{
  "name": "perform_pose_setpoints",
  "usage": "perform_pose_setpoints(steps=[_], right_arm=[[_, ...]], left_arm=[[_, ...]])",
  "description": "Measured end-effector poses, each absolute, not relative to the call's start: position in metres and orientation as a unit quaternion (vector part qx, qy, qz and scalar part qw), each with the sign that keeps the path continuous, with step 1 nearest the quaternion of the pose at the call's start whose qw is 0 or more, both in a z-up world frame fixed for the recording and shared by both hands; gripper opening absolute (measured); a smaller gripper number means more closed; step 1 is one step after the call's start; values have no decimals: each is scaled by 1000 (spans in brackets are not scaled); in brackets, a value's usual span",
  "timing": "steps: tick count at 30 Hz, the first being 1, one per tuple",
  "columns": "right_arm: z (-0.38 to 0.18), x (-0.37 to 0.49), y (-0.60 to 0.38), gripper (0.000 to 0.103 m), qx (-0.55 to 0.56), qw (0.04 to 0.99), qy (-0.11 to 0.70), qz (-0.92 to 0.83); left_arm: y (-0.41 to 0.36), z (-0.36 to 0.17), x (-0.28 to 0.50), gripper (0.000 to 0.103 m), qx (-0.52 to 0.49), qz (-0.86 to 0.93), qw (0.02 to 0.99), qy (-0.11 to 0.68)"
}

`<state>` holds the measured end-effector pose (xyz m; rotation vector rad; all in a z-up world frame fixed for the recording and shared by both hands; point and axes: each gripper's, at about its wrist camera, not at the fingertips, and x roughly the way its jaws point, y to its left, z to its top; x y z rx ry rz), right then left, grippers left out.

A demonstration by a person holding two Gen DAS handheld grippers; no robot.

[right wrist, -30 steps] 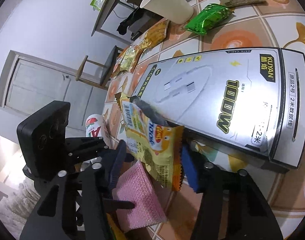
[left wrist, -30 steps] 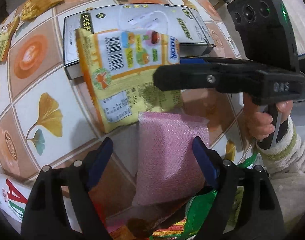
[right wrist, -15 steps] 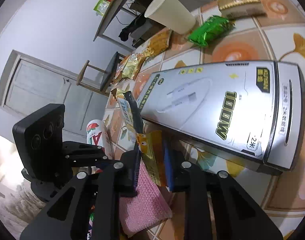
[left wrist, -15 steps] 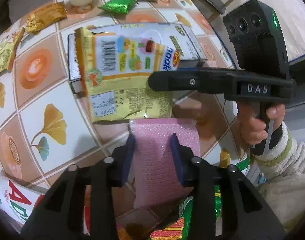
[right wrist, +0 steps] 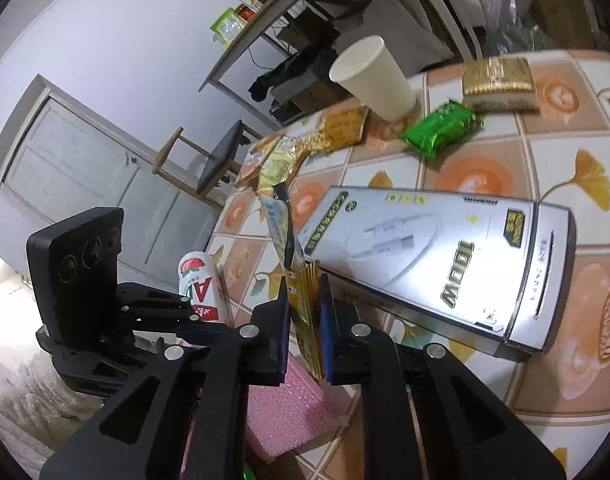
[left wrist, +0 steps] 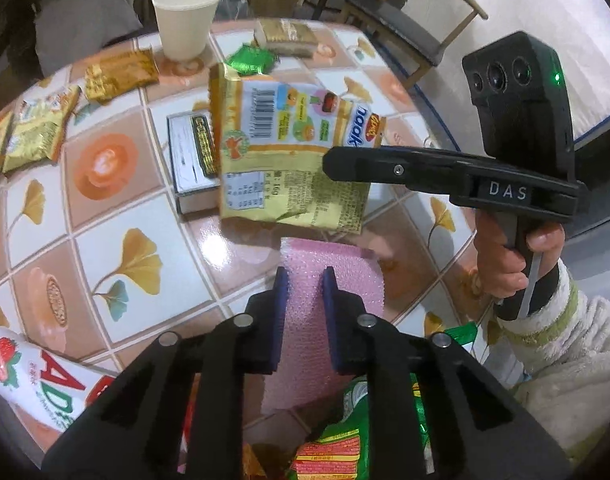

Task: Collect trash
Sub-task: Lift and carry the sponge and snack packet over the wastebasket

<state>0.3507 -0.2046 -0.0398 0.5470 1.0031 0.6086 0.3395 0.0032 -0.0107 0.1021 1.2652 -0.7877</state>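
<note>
Between right gripper (right wrist: 303, 312) fingers: yellow wrapper (left wrist: 289, 156) pinched; left gripper (left wrist: 305, 288) clamps pink foam (left wrist: 341, 264).

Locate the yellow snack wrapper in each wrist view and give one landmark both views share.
Left wrist view: the yellow snack wrapper hangs upper centre, flat side on, pinched at its right edge by the right tongs.
Right wrist view: it stands edge-on at centre, clamped between the right tongs.
Shared landmark: the white paper cup.
</note>
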Motion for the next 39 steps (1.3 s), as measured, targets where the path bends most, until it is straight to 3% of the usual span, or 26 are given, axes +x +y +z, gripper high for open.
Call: perform_pose_setpoints(steps=[24,39], right_arm=[[54,280,-259,10,232,856,394,241],[90,164,-353,10,250,895,338,147]], left_arm=[[32,96,316,15,4,-294,837,460],[-49,138,271,15,33,-345,843,412]])
